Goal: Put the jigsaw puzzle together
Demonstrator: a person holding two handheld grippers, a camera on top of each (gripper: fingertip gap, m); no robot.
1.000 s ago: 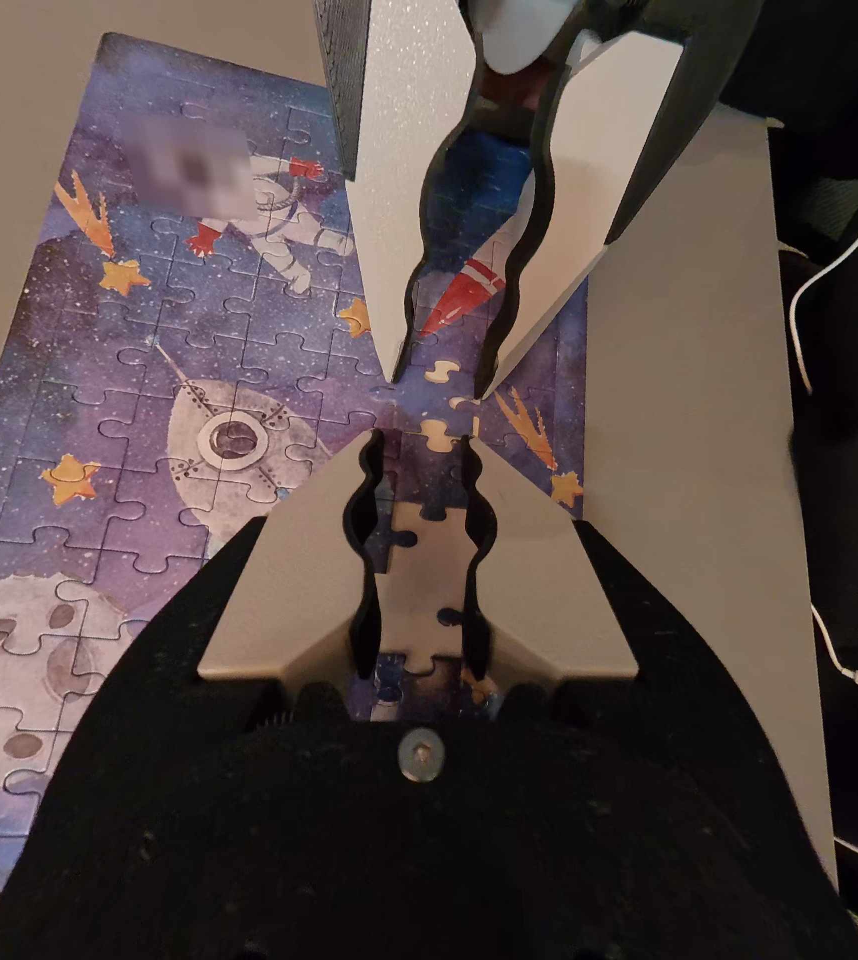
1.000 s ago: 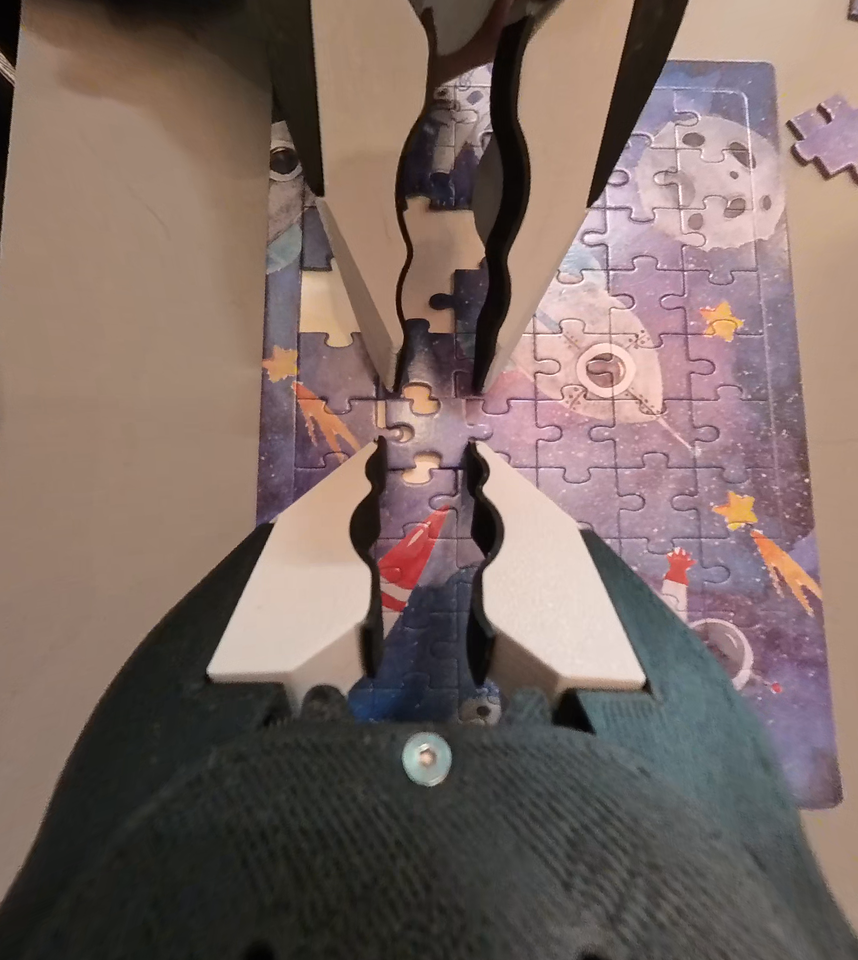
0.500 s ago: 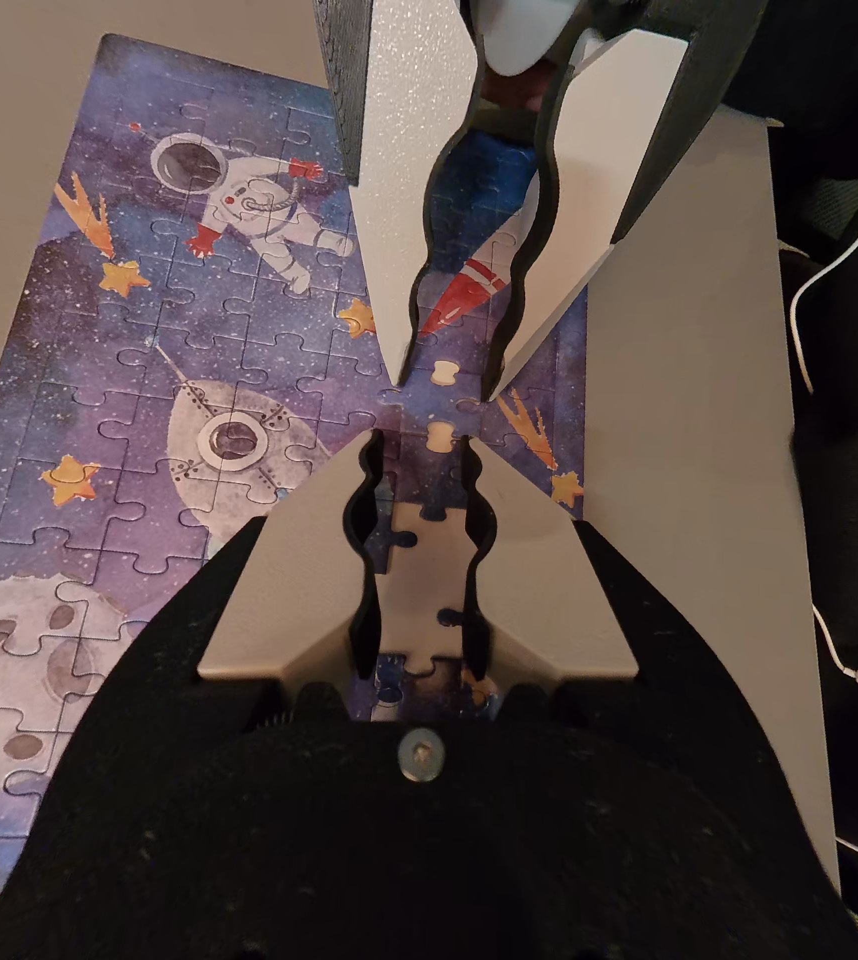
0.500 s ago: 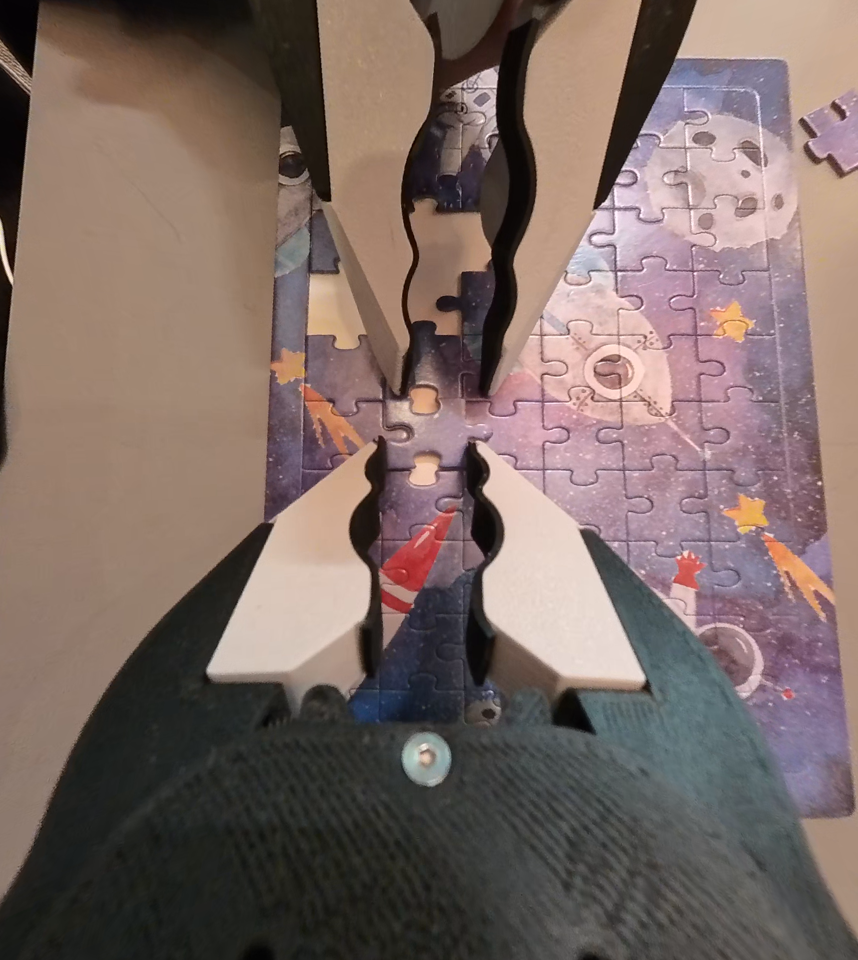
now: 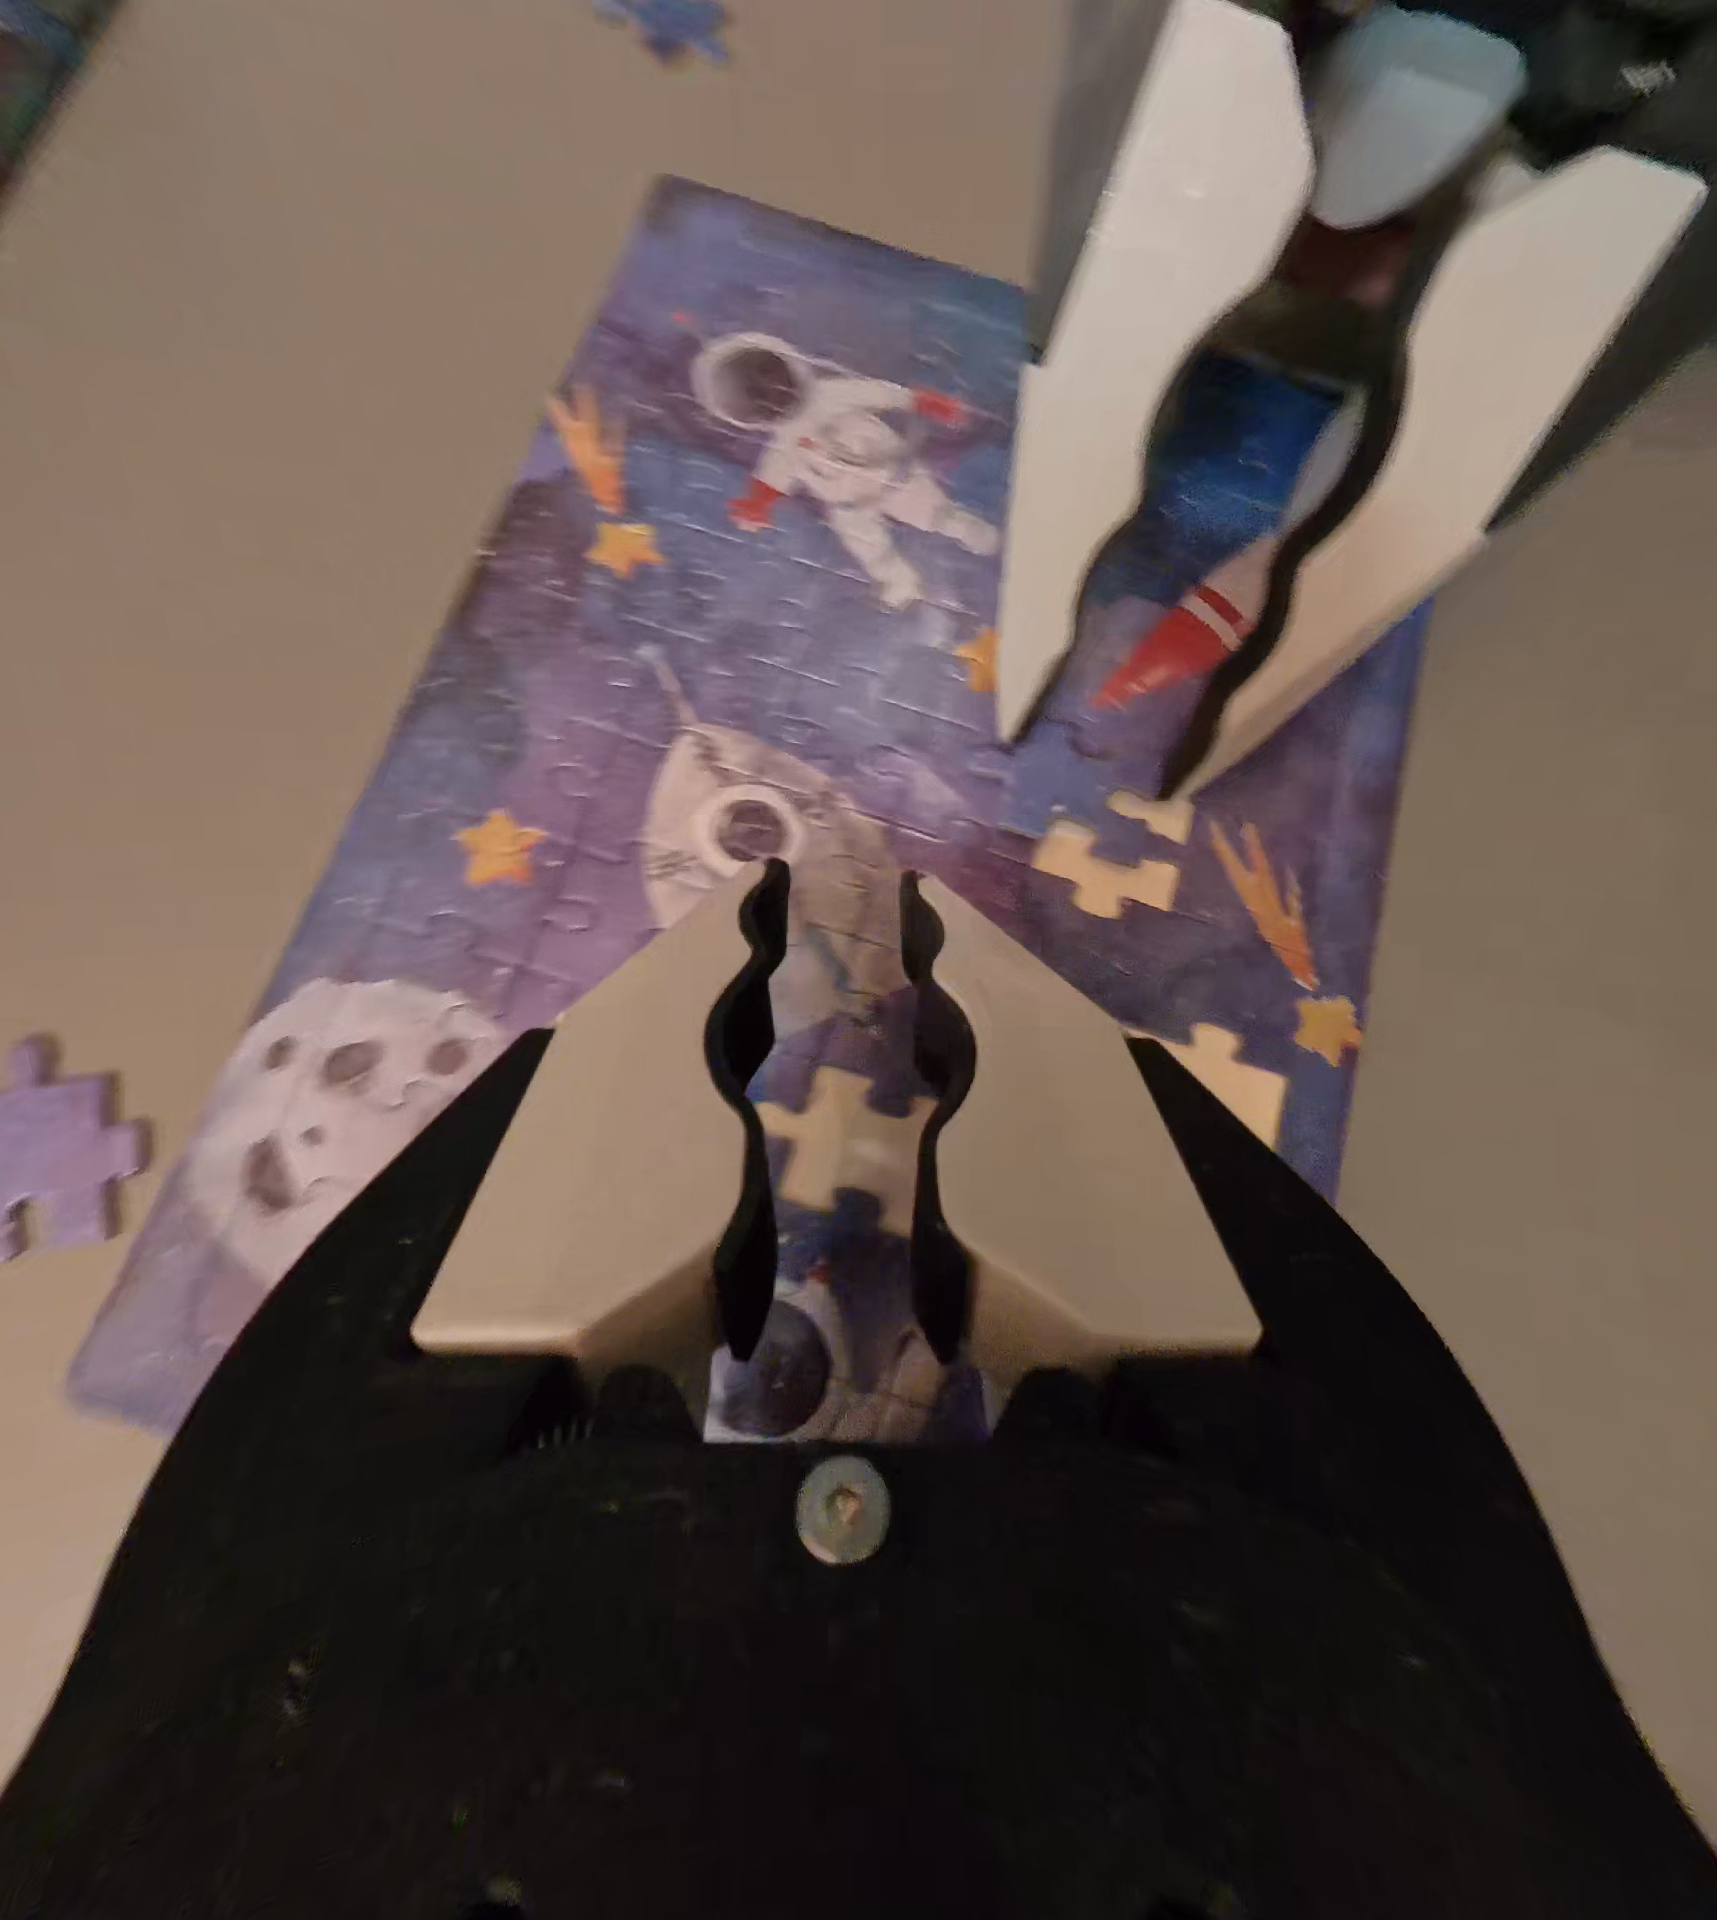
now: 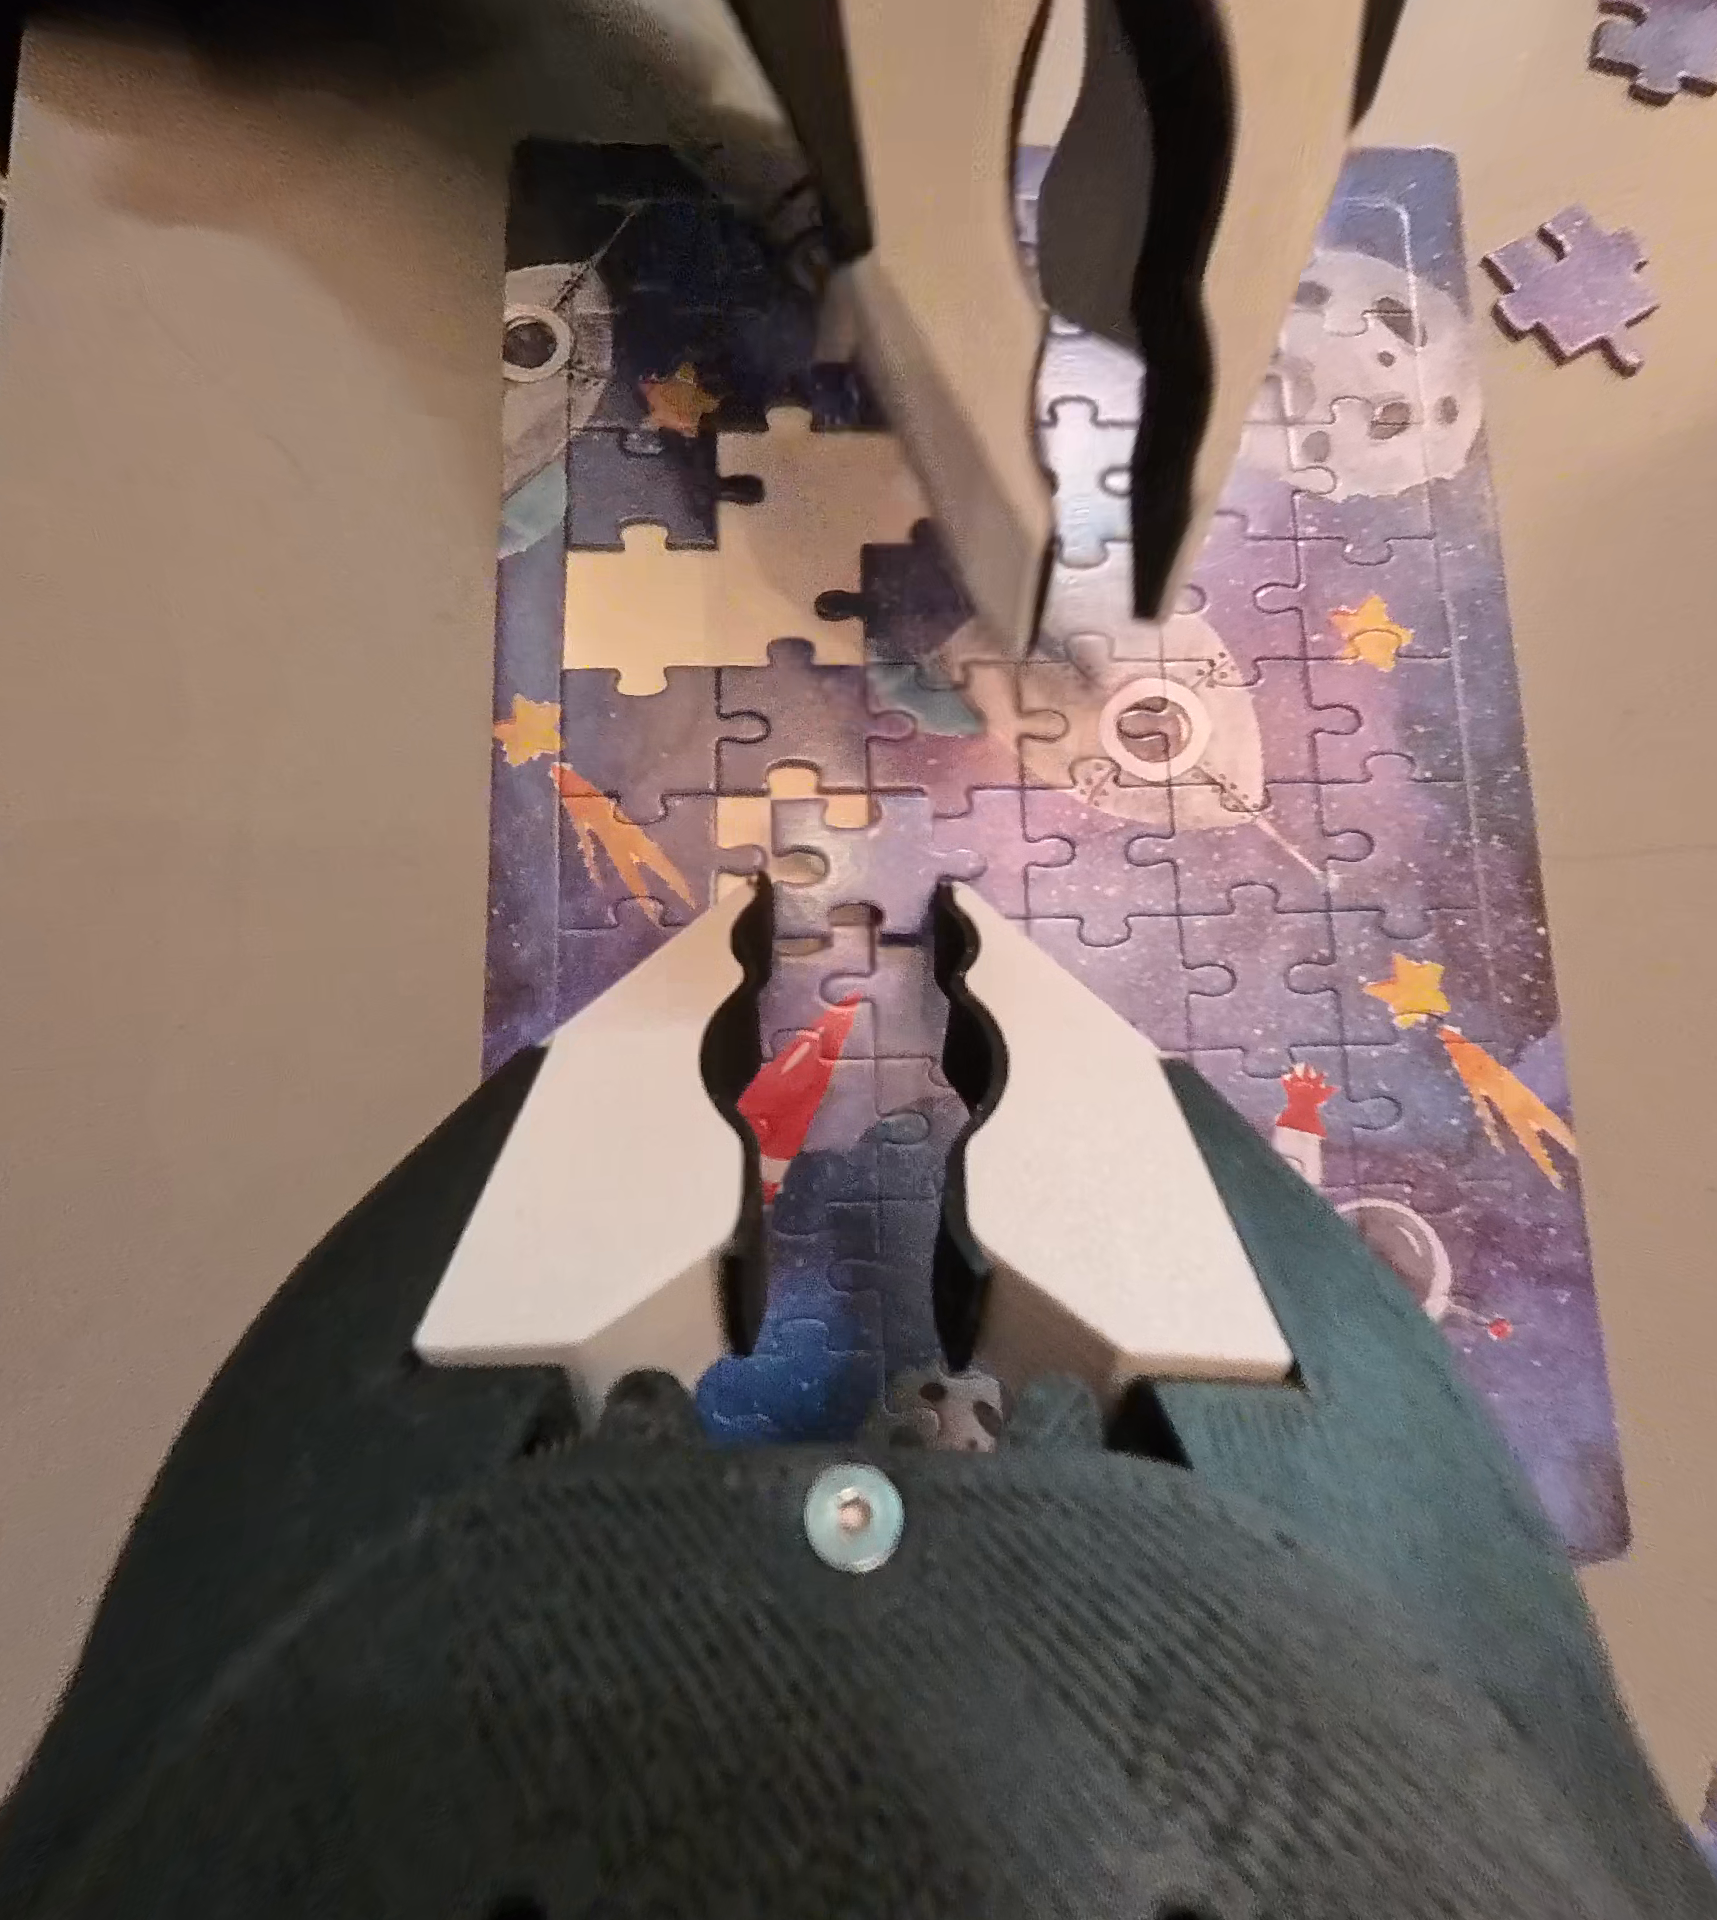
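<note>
Glossy interlocking puzzle (image 6: 1249, 862); wavy-edged tongs (image 6: 849, 894)

Left wrist view motion-blurred — puzzle (image 5: 688, 665) seams (mostly) smeared, bottom corner hidden.

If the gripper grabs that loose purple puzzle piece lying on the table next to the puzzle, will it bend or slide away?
The loose purple piece looks flat and thin with a visible cardboard edge, so it is probably stiff and very light. It lies flush on the smooth beige table, so a push would likely slide it rather than tip it. Getting under its edge may be fiddly.
</note>
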